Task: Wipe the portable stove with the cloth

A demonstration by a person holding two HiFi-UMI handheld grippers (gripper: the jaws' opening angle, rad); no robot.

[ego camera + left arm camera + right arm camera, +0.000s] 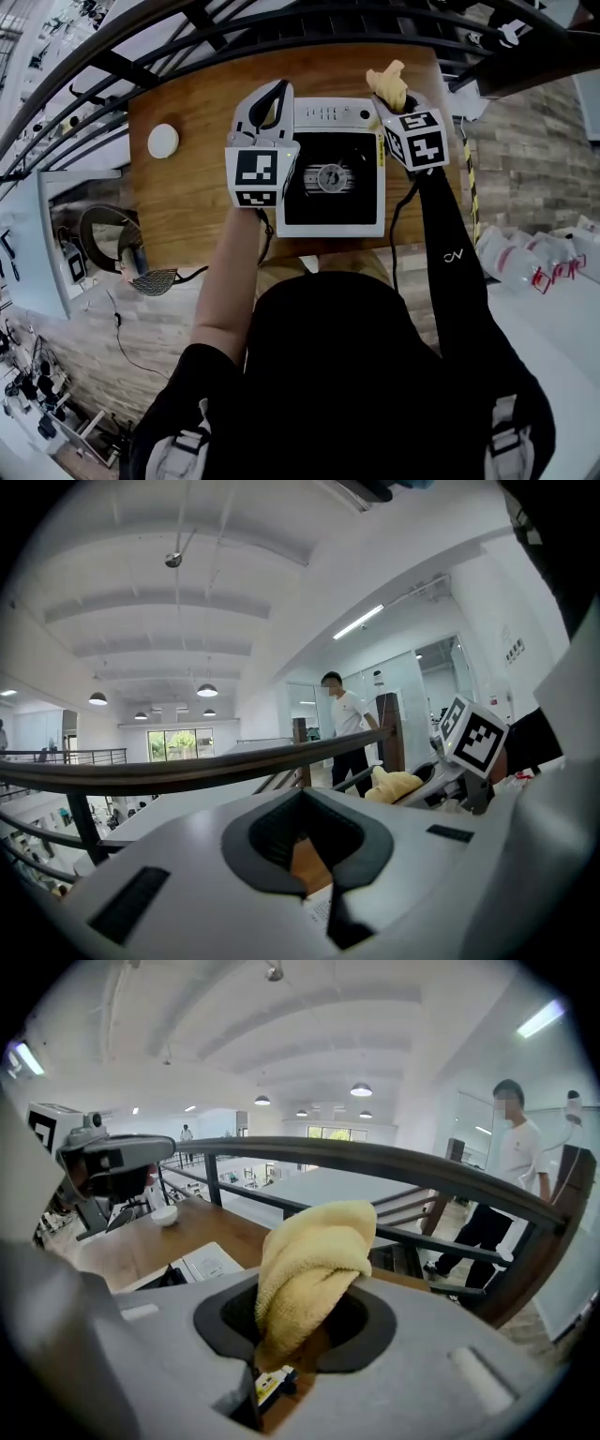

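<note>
The portable stove [333, 211] is white with a black top and a round burner [331, 178], and it sits mid-table on the wooden table [187, 197]. My right gripper [394, 98] is over the stove's far right corner, shut on a bunched yellow cloth [387, 80]. In the right gripper view the cloth [314, 1260] bulges up out of the right gripper [300, 1335], and a white stove corner [202, 1262] shows at the left. My left gripper [272, 94] rests at the stove's far left corner. In its own view the left gripper [309, 855] is shut and holds nothing.
A small white round dish [162, 141] sits on the table at the far left. A dark railing [394, 1162] runs just past the table's far edge. A person [342, 728] stands beyond it. Plastic-wrapped items [539, 258] lie on a white surface to the right.
</note>
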